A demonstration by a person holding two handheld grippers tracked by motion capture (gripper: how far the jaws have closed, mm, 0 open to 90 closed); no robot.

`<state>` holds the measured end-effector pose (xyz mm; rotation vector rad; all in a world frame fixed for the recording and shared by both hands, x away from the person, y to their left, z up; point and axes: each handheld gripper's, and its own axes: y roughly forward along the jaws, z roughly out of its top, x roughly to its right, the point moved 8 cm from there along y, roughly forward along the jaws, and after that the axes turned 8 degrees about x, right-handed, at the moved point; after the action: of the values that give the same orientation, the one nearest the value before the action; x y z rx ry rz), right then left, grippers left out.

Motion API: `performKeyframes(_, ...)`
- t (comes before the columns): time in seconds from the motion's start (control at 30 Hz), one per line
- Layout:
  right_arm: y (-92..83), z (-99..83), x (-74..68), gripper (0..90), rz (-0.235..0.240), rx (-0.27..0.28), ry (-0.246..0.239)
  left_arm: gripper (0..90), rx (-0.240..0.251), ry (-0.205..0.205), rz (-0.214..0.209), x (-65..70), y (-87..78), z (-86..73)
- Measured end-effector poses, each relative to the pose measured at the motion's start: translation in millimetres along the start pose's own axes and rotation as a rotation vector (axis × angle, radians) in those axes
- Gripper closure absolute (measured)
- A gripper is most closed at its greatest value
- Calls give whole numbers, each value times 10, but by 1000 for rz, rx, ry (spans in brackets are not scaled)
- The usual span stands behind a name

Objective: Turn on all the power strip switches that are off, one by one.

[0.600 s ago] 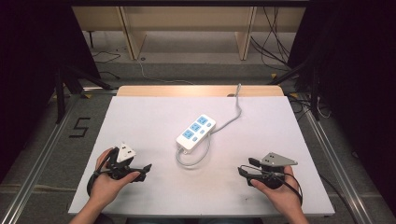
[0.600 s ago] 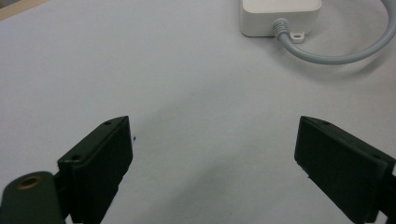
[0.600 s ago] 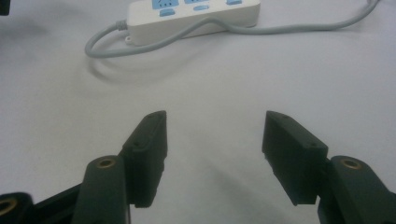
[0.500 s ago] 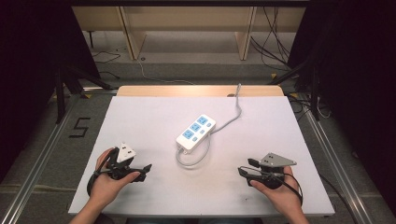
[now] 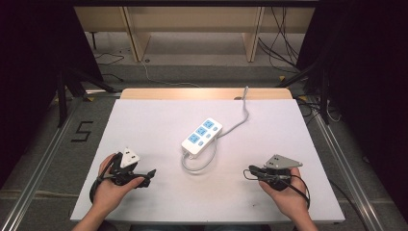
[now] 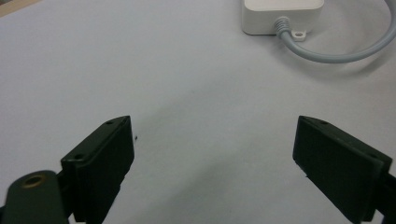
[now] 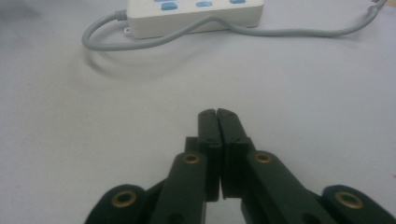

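Observation:
A white power strip (image 5: pixel 202 136) with blue sockets lies at the middle of the white table, its grey cable (image 5: pixel 198 165) looping at the near end and running off over the far edge. My left gripper (image 5: pixel 149 175) rests low at the table's front left, jaws wide open over bare tabletop (image 6: pixel 212 154), with the strip's end (image 6: pixel 281 16) ahead of it. At the front right my right gripper (image 5: pixel 251 169) lies shut, its black jaws (image 7: pixel 217 116) pressed together with nothing between them, pointing toward the strip (image 7: pixel 196 14).
The white table (image 5: pixel 144 120) has a wooden strip along its far edge (image 5: pixel 207 93). Metal rails (image 5: pixel 41 159) run along both sides on the floor. A "5" mark (image 5: pixel 82 131) lies left of the table. Shelving legs and cables stand beyond.

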<state>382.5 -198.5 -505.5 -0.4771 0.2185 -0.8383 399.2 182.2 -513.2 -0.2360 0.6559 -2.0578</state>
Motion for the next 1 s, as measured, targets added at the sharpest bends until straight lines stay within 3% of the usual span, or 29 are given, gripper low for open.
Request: performKeyframes(1.0,191,261,-29,900,17,-67,-11,138,6,-6,2,-3,16,6)
